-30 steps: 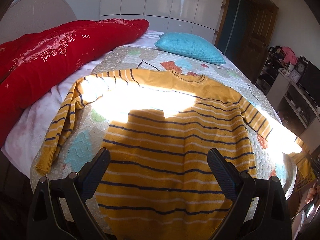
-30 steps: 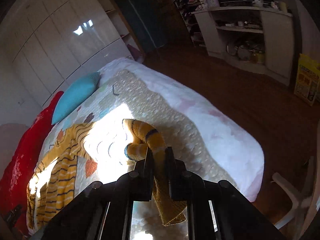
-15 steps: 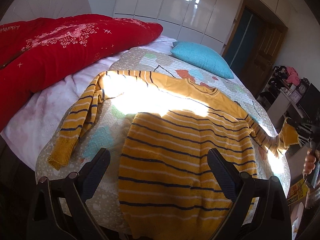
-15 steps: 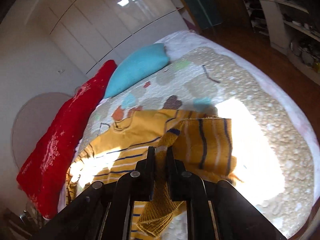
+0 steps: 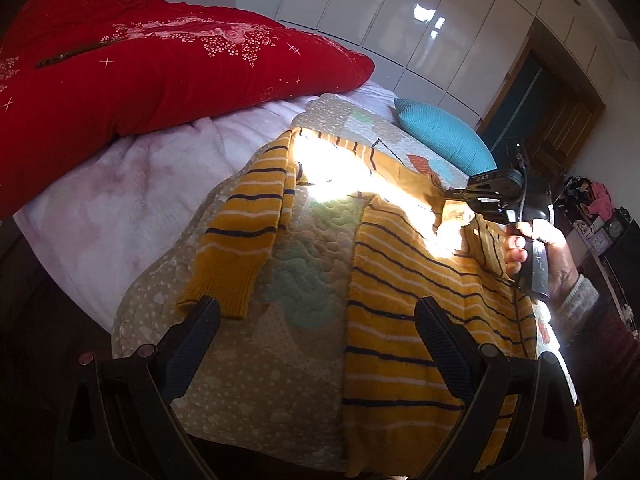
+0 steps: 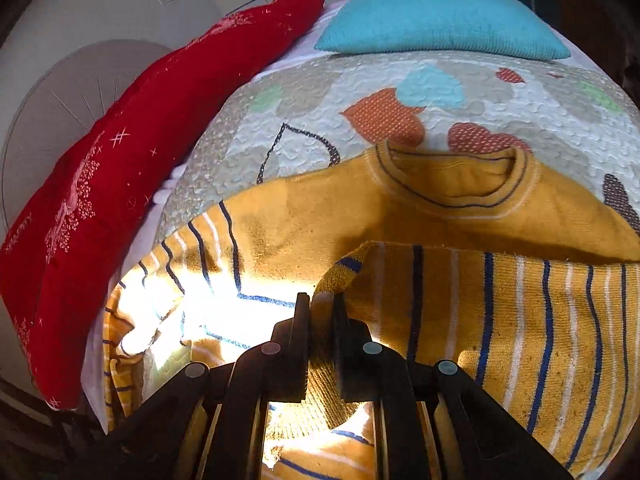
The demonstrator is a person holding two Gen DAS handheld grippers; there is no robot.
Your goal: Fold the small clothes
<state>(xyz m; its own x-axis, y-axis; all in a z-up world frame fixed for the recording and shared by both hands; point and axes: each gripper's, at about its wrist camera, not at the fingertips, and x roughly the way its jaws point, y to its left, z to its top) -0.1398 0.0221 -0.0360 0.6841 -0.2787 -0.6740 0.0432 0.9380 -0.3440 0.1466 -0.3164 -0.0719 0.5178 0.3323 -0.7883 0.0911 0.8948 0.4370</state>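
A yellow sweater with navy and white stripes (image 5: 408,304) lies flat on the quilted bed cover (image 5: 280,360). Its left sleeve (image 5: 244,232) lies stretched toward me, cuff near my left gripper (image 5: 320,320), which is open and empty just above the bed's near edge. My right gripper (image 6: 322,308) is shut on the right sleeve (image 6: 500,320) and holds it folded across the sweater's chest, below the collar (image 6: 452,176). The right gripper also shows in the left wrist view (image 5: 496,196), held by a hand.
A red quilt (image 5: 140,68) lies along the left of the bed. A turquoise pillow (image 6: 440,20) sits at the head. White wardrobe doors (image 5: 400,12) stand behind. A dark doorway and cluttered shelves (image 5: 592,208) are to the right.
My right gripper has carried the right sleeve from the bed's right edge inward over the sweater's chest. My left gripper has shifted left and lower, toward the left sleeve's cuff.
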